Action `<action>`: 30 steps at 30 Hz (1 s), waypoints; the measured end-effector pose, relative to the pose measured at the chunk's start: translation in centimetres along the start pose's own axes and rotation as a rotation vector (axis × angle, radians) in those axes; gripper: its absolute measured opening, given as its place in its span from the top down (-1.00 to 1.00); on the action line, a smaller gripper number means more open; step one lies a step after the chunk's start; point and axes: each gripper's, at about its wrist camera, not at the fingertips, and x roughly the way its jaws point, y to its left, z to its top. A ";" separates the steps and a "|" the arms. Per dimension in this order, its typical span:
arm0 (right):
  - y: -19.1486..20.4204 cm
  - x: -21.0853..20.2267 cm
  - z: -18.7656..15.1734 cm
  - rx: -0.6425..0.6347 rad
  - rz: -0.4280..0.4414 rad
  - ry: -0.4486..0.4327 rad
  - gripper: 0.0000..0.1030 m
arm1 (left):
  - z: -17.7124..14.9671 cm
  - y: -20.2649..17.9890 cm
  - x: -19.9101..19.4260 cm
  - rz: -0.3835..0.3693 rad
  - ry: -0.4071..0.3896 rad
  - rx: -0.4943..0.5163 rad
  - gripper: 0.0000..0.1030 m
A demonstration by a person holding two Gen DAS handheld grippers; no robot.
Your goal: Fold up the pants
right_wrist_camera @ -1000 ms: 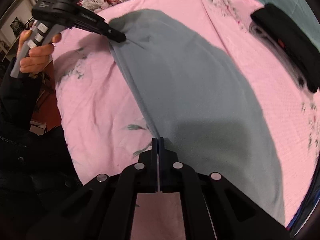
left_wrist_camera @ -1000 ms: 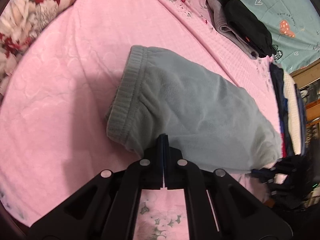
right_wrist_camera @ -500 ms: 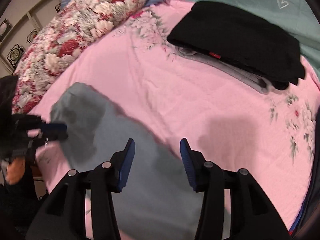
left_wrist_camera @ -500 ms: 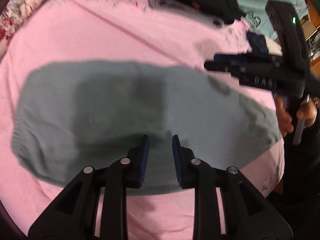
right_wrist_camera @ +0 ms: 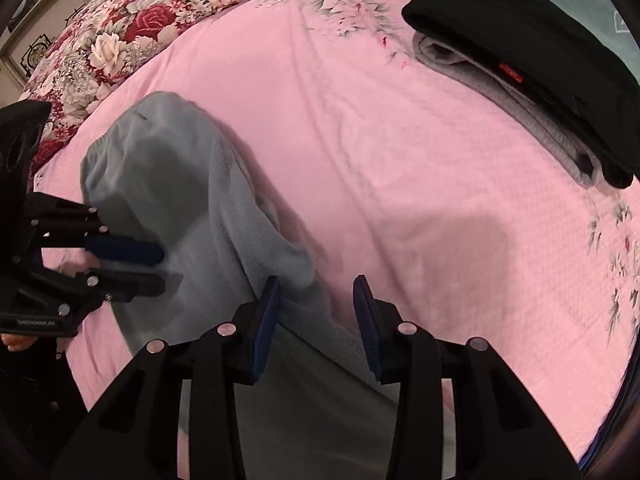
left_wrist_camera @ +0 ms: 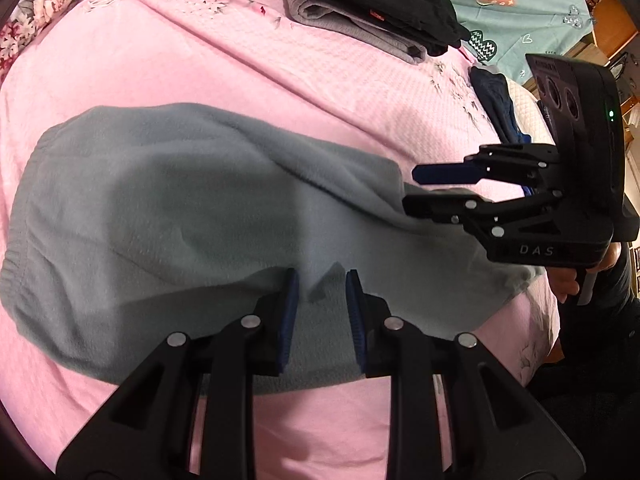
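Observation:
The grey-green fleece pants [left_wrist_camera: 168, 216] lie folded lengthwise on the pink bedspread [left_wrist_camera: 152, 48], waistband at the left in the left wrist view. My left gripper [left_wrist_camera: 320, 280] is open and empty, just over the pants' near edge. My right gripper [right_wrist_camera: 316, 288] is open and empty above the pants [right_wrist_camera: 180, 184], over their far edge. In the left wrist view the right gripper [left_wrist_camera: 416, 186] hovers at the right end of the pants. In the right wrist view the left gripper [right_wrist_camera: 162, 270] sits open at the left.
A folded stack of black and grey clothes [right_wrist_camera: 532, 68] lies on the far side of the bed. A floral pillow [right_wrist_camera: 132, 28] is at the back left. More folded dark clothes [left_wrist_camera: 496, 100] and a teal sheet [left_wrist_camera: 520, 8] lie at the right.
Both grippers, shut on the pants' near edge a second ago, have let go and opened. They lifted and now hover over the laid-down pants.

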 end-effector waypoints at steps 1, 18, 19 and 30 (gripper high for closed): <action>0.0 0.0 -0.1 -0.002 0.010 0.002 0.22 | 0.0 -0.1 0.1 0.000 -0.002 0.003 0.52; -0.6 1.2 1.5 -0.004 0.147 -0.053 0.81 | -0.3 -0.3 -0.1 0.006 -0.022 0.014 0.52; -0.7 0.7 1.5 0.001 0.119 -0.069 0.82 | -0.3 -0.3 -0.1 0.006 -0.023 0.014 0.52; -1.5 2.8 2.3 -0.009 -0.108 -0.113 0.79 | -0.3 -0.3 -0.1 0.003 -0.014 0.003 0.51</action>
